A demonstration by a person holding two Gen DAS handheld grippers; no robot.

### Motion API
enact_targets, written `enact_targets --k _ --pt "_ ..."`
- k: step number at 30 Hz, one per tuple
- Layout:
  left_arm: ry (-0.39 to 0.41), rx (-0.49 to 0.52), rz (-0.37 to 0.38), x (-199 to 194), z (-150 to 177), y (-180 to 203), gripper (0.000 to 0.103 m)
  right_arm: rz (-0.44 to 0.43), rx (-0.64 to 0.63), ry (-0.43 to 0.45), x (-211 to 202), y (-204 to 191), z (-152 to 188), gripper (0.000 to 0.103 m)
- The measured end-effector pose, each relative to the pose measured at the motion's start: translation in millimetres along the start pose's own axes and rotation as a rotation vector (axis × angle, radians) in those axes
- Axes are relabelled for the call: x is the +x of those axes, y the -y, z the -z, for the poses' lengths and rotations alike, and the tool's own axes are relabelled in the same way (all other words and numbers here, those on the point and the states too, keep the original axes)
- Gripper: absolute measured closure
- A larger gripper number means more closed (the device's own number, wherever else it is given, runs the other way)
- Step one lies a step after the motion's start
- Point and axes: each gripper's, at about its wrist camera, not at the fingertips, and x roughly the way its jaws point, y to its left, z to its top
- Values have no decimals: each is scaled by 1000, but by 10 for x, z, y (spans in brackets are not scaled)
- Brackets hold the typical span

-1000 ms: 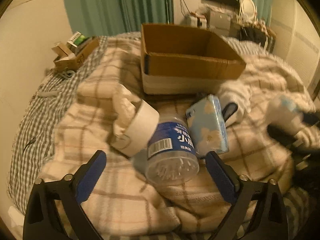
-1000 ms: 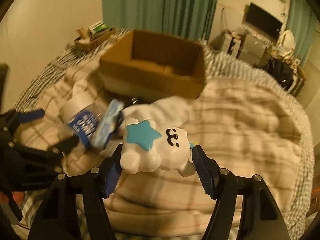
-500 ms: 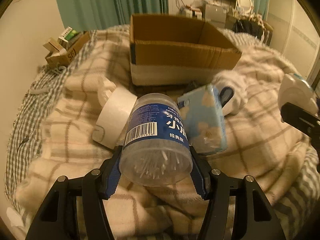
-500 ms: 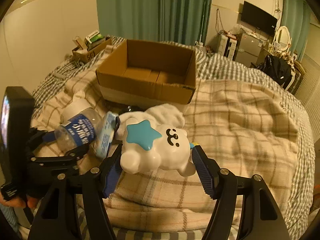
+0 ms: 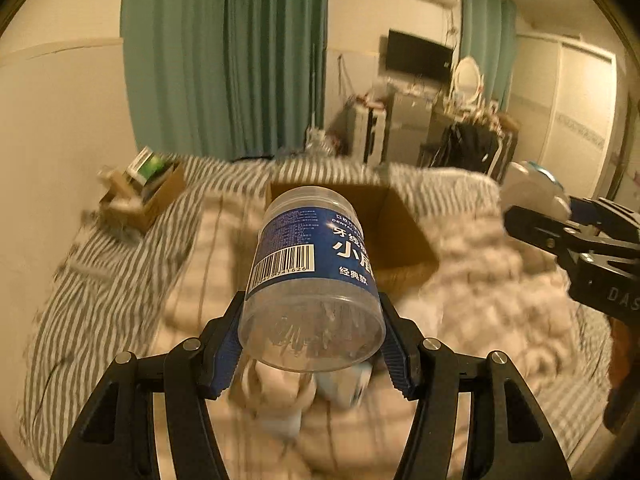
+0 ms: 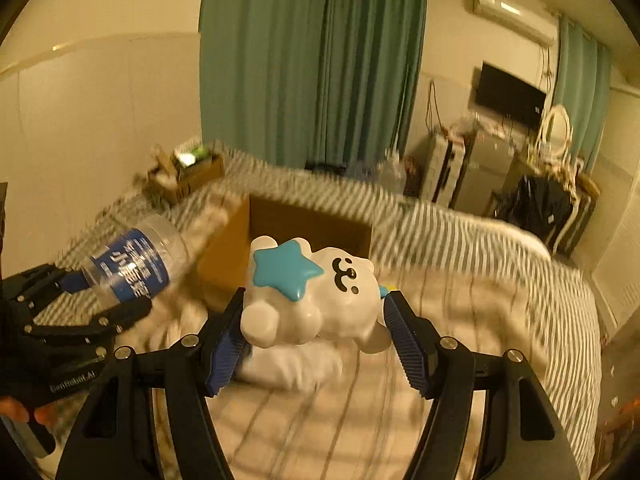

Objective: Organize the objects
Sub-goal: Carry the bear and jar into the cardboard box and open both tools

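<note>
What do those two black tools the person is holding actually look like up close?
Each is a black, angular metal frame that forks into two arms with silver bolt heads. The left tool and the right tool both end in blue ribbed pads. White lettering is printed on the frames, too partial to read fully. No cables show. A bit of the person's hand grips the left one; no sleeve is visible.

Gripping with both hand-held grippers, raised and level: left hand-held gripper [image 5: 312, 344] clamping its blue pads [image 5: 226, 350] on a clear jar [image 5: 314, 276] (base toward the camera), right hand-held gripper [image 6: 316, 330] pinching a white bear toy [image 6: 316, 300] between its pads [image 6: 408, 344].
</note>
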Motion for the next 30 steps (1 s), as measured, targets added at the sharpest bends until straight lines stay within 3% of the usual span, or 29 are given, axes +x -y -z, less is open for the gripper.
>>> enact_targets --k 5,10,17,21,25,27,30 --pt "33 25 -4 376 -456 -12 41 -23 14 40 334 94 -496 36" --pt "9 28 -1 918 -668 -11 41 -33 33 -16 969 209 -666 36" --pt "-64 41 21 1579 -529 27 41 -65 68 -133 1981 337 -539 36" --pt "-98 47 31 1821 -418 47 41 -77 75 -148 2225 362 -437 36" --pt "-116 41 58 1909 -379 52 41 -113 155 -103 2280 443 -409 32" --pt "-118 54 62 1875 -396 65 38 -100 181 -96 2248 513 -451 13" --pt "-113 61 65 1726 -451 102 7 -70 177 -61 1993 581 -559 11"
